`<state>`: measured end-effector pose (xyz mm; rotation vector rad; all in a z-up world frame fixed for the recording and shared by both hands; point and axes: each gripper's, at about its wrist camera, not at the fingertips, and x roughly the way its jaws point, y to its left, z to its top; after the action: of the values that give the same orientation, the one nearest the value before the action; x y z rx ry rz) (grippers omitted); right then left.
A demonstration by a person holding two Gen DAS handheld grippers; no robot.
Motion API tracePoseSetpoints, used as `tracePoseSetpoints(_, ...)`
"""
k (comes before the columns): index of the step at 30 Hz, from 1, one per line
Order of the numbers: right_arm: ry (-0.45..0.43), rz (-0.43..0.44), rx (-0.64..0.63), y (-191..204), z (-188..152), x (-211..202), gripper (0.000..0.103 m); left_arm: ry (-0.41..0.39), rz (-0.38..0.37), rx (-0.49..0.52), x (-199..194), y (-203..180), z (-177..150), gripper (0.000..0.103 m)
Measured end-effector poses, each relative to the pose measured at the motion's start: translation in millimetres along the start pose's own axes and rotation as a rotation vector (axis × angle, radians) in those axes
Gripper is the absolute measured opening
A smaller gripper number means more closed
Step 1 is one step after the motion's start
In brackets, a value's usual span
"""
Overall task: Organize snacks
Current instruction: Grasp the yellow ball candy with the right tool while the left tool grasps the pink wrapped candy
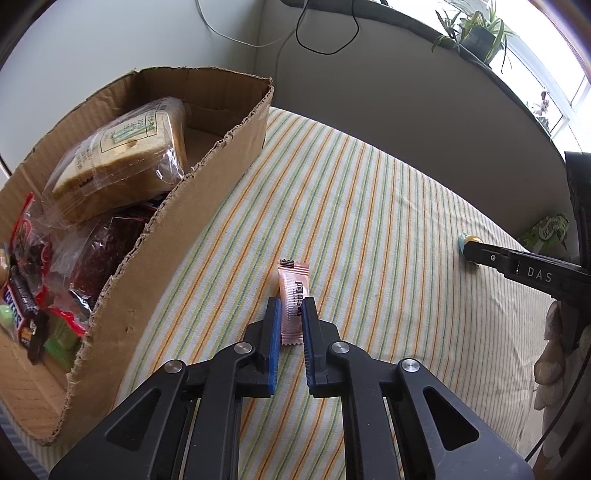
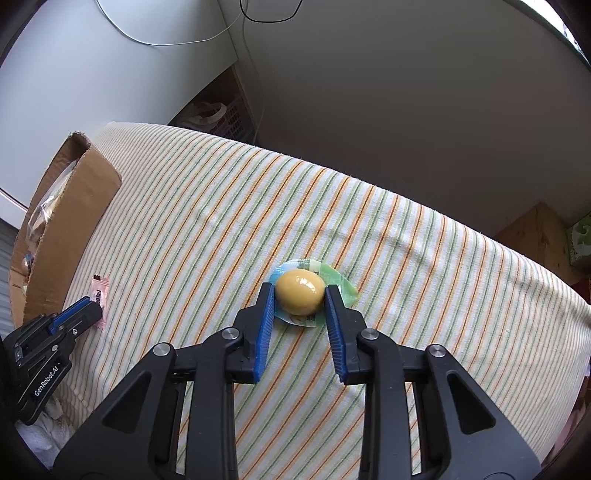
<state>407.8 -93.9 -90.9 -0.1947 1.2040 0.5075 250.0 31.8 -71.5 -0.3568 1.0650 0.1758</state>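
A small pink snack packet (image 1: 291, 291) lies on the striped tablecloth (image 1: 369, 206), just right of the cardboard box (image 1: 207, 229). My left gripper (image 1: 291, 301) is shut on it, blue pads pressing both long edges. The same packet (image 2: 100, 291) and left gripper (image 2: 94, 308) appear at the left of the right wrist view. A yellow jelly cup (image 2: 300, 295) with a green foil rim rests dome-up on the cloth. The right gripper (image 2: 300, 290) is shut on it, a pad against each side of the dome. In the left wrist view the right gripper (image 1: 469, 251) covers most of the cup (image 1: 466, 238).
The box (image 2: 85, 206) holds a bagged bread loaf (image 1: 122, 158), dark wrapped snacks (image 1: 99, 251) and several candy packs (image 1: 26, 314). Behind the table are a grey wall, hanging cables (image 1: 325, 40) and a potted plant (image 1: 476, 33). A green carton (image 1: 546, 232) sits beyond the right edge.
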Motion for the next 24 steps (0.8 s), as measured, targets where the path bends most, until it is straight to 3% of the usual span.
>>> tracePoseSetpoints(5, 0.028, -0.013, -0.018, 1, 4, 2, 0.029, 0.010, -0.013, -0.004, -5, 10, 0, 0.010)
tracePoseSetpoints(8, 0.027, -0.025, -0.042, 7, 7, 5, 0.030, 0.018, -0.033, -0.009, -2, 11, 5, 0.017)
tracePoseSetpoints(11, 0.021, -0.035, -0.058, 11, 7, 7, 0.029, -0.009, -0.002, 0.055, -2, 4, 4, 0.017)
tracePoseSetpoints(13, 0.017, -0.040, -0.064, 13, 7, 8, 0.028, -0.022, 0.008, 0.082, -3, 3, 1, 0.015)
tracePoseSetpoints(17, 0.007, -0.029, -0.059, 17, 3, 7, 0.028, -0.017, -0.014, 0.032, -7, 13, 2, 0.006)
tracePoseSetpoints(24, -0.020, -0.025, -0.072, 19, -7, -1, 0.028, -0.026, -0.057, -0.016, -15, 25, 3, 0.005)
